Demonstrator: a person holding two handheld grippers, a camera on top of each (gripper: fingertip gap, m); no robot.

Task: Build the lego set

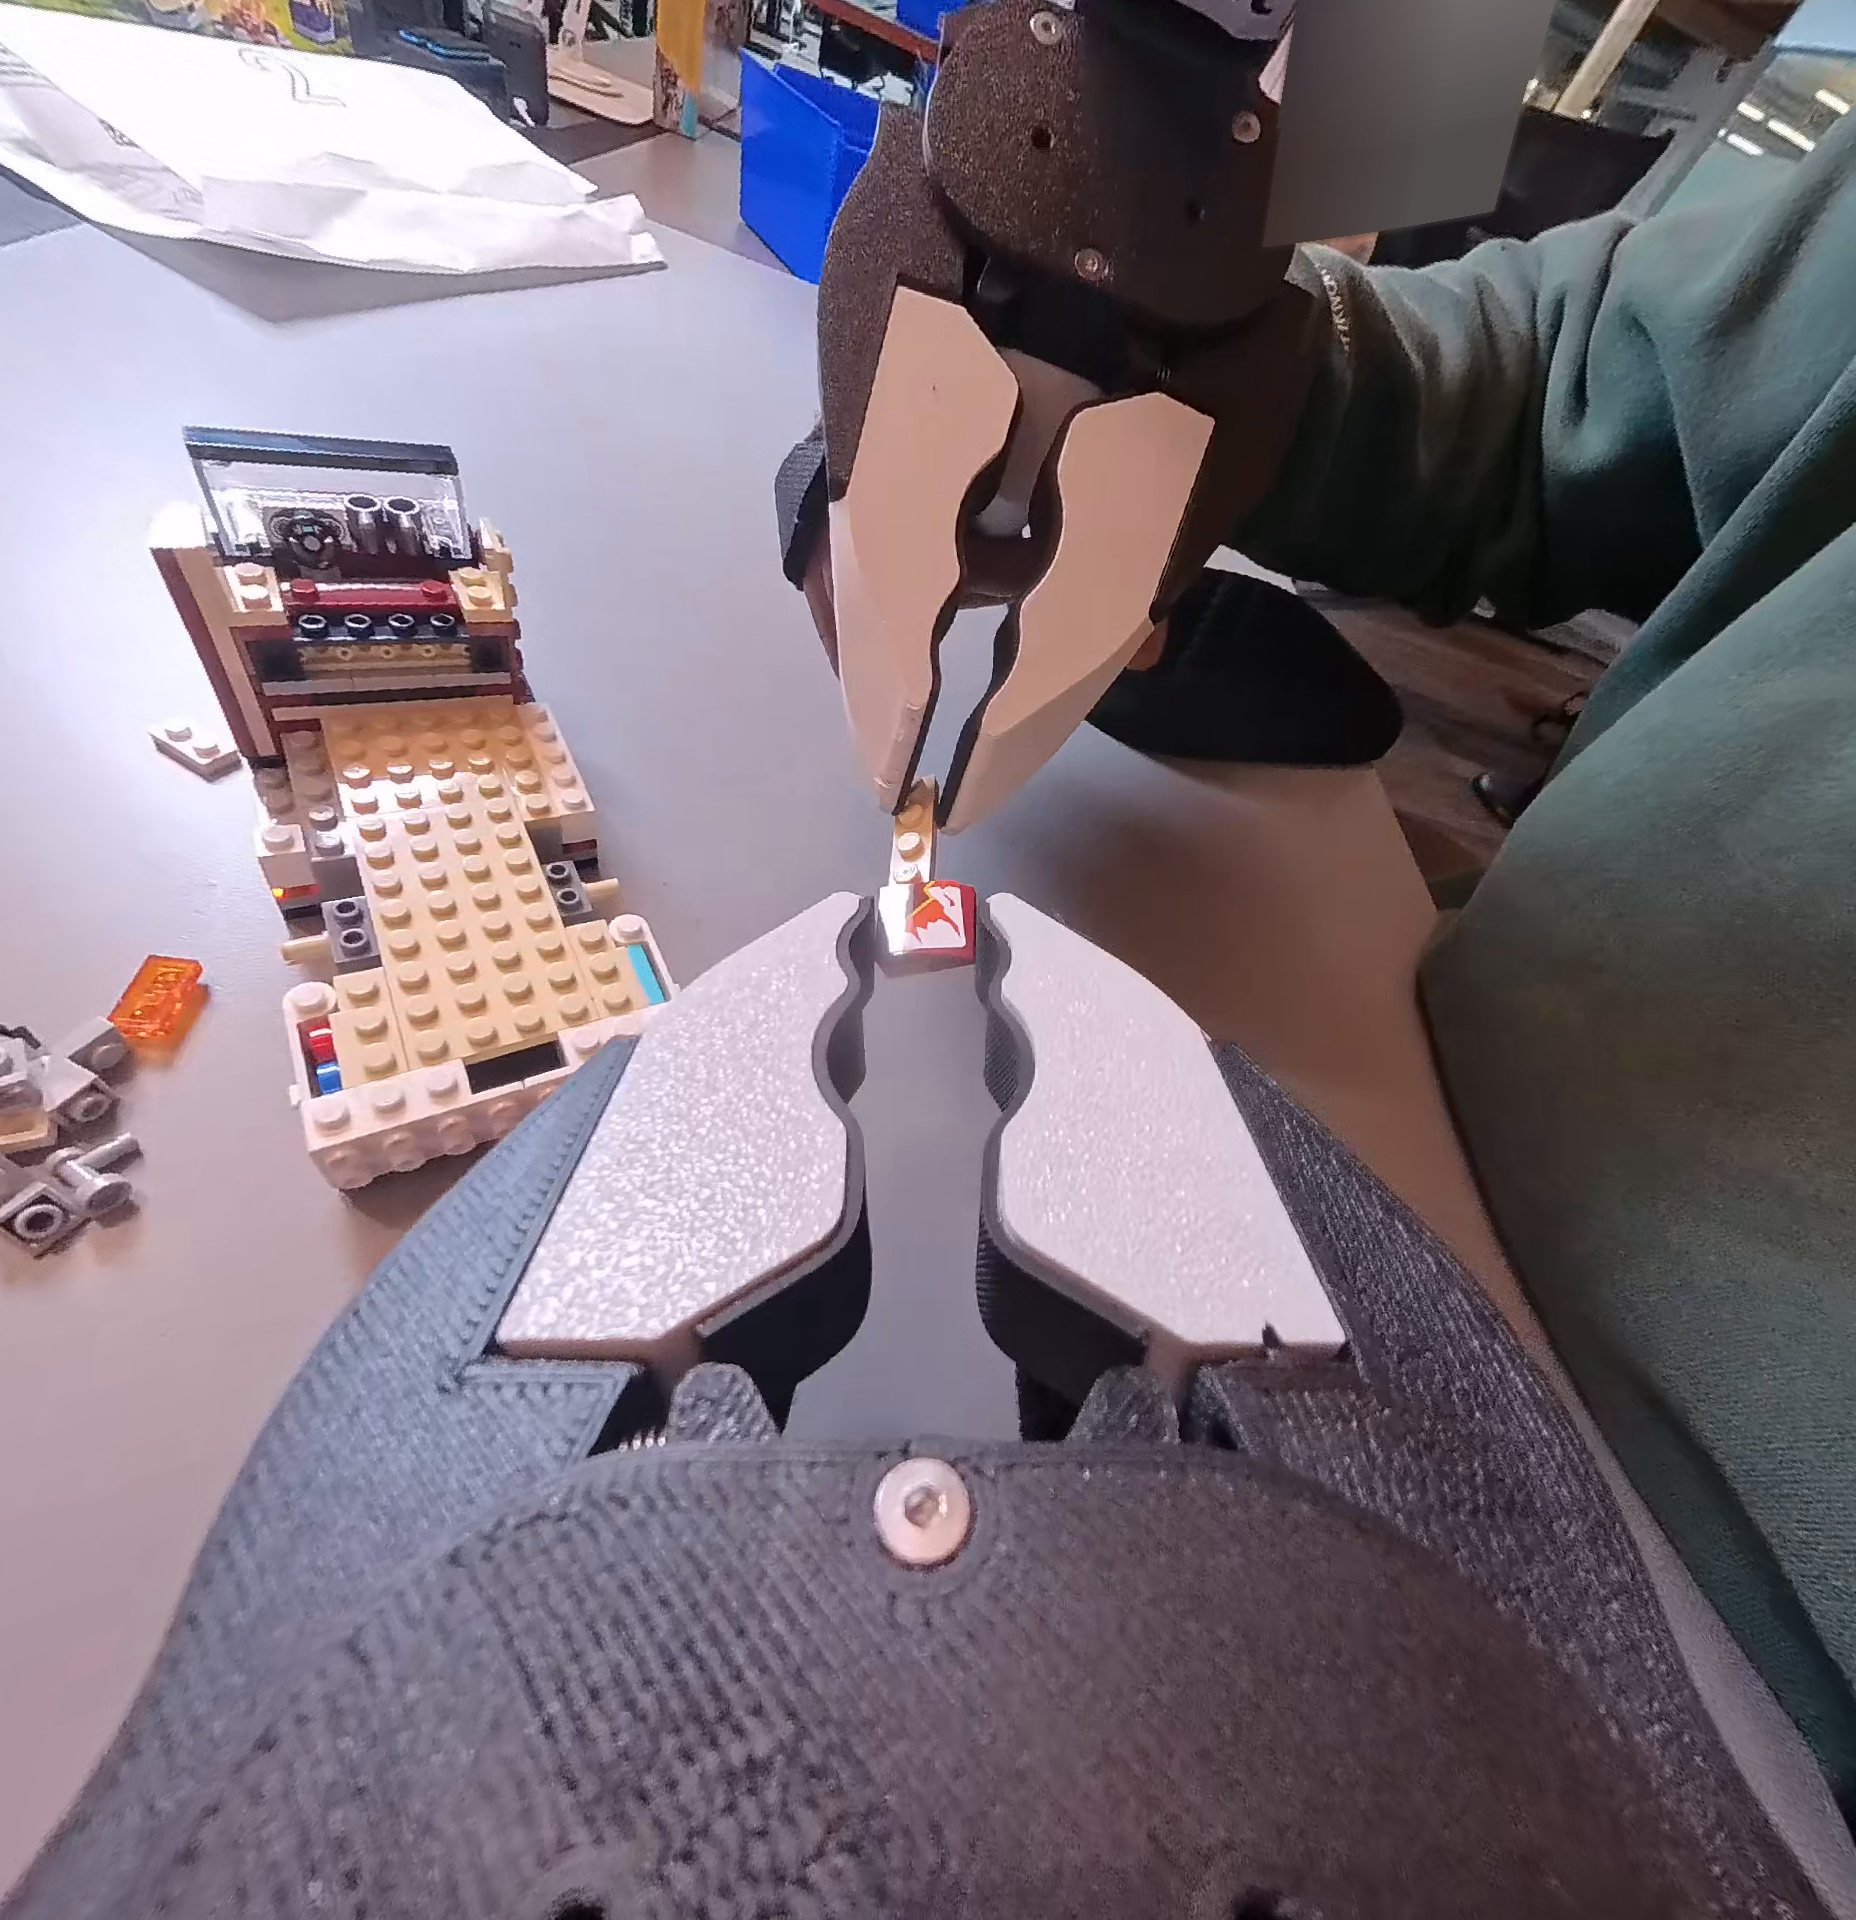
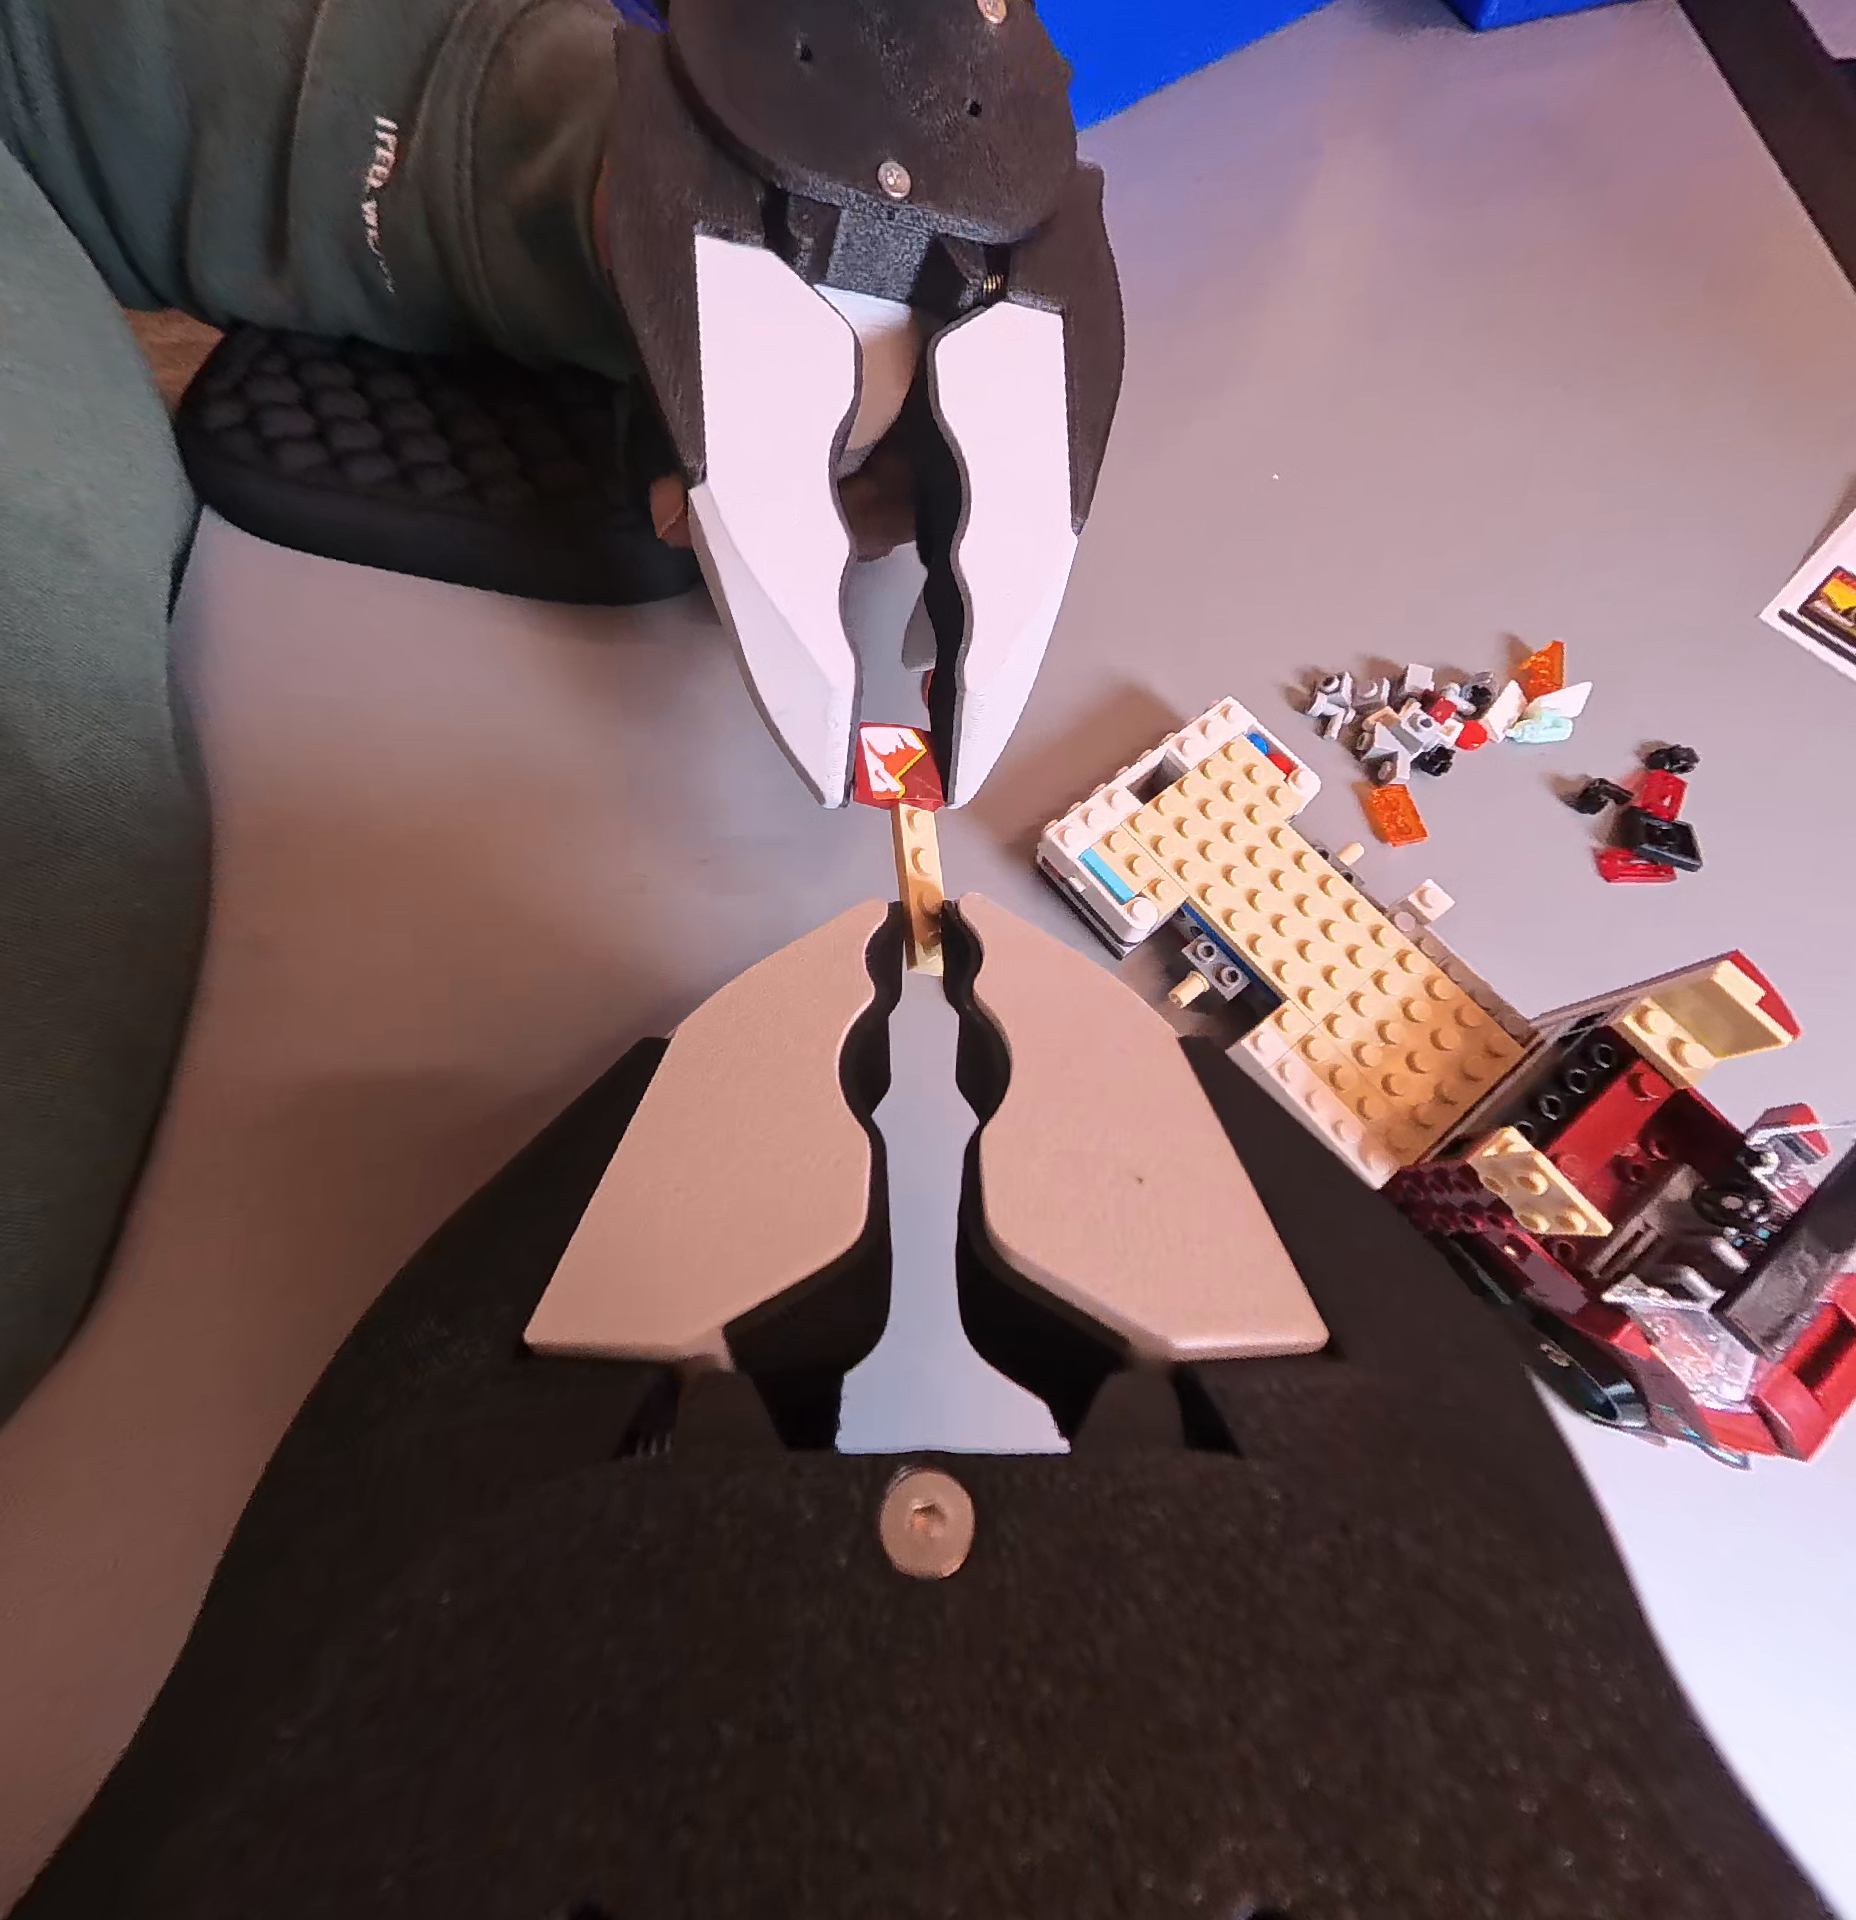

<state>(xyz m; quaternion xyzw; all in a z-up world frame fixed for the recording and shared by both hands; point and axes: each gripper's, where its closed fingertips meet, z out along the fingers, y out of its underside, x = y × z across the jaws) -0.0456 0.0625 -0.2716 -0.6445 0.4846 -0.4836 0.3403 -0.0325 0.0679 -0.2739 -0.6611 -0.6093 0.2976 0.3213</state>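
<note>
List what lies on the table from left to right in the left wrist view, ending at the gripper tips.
Pile of small grey pieces → orange clear tile → half-built tan car → left gripper holding the red printed tile.

Red flame-printed tile [image 1: 929, 928] touching tan plate [image 1: 915, 840]
</note>
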